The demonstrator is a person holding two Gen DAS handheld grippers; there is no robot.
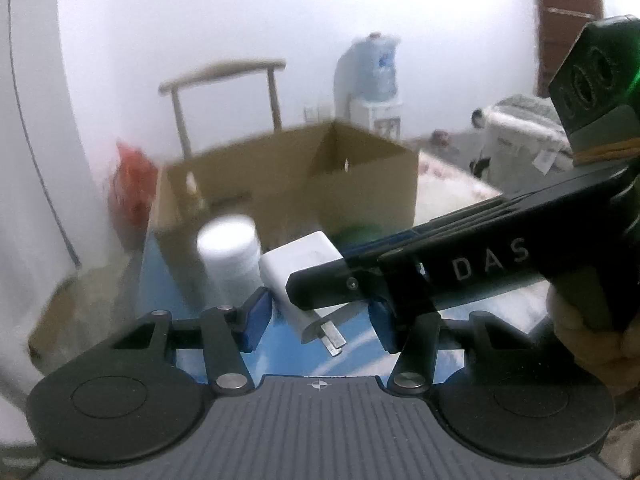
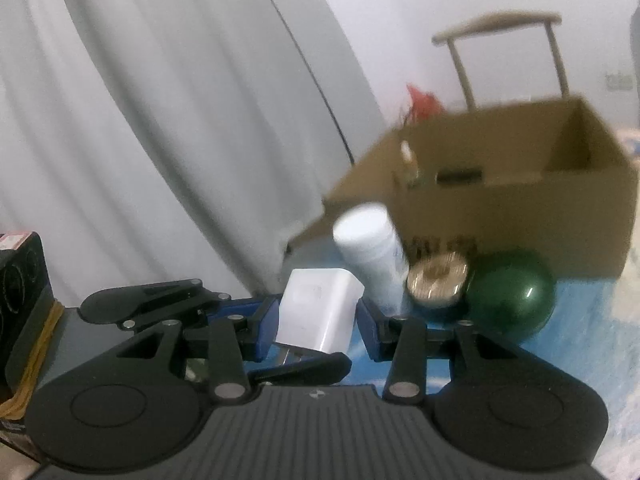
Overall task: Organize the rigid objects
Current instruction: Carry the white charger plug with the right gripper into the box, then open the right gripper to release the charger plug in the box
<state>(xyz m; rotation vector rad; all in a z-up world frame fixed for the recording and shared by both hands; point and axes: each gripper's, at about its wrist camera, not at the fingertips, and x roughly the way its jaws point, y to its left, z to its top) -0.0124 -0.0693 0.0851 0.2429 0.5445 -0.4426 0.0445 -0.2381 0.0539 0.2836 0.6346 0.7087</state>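
Both grippers pinch the white charger (prongs toward the cameras): the right gripper clamps its sides, the left gripper its lower body. It hangs above the blue mat, before the box.

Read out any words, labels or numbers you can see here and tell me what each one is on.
"DAS": white letters on the black arm of the right tool, left wrist view.
Dark print low on the cardboard box front: too blurred to read.
Label on the water bottle: blurred, unreadable.
Red-and-white sticker on the black device at the left edge: too small to read.
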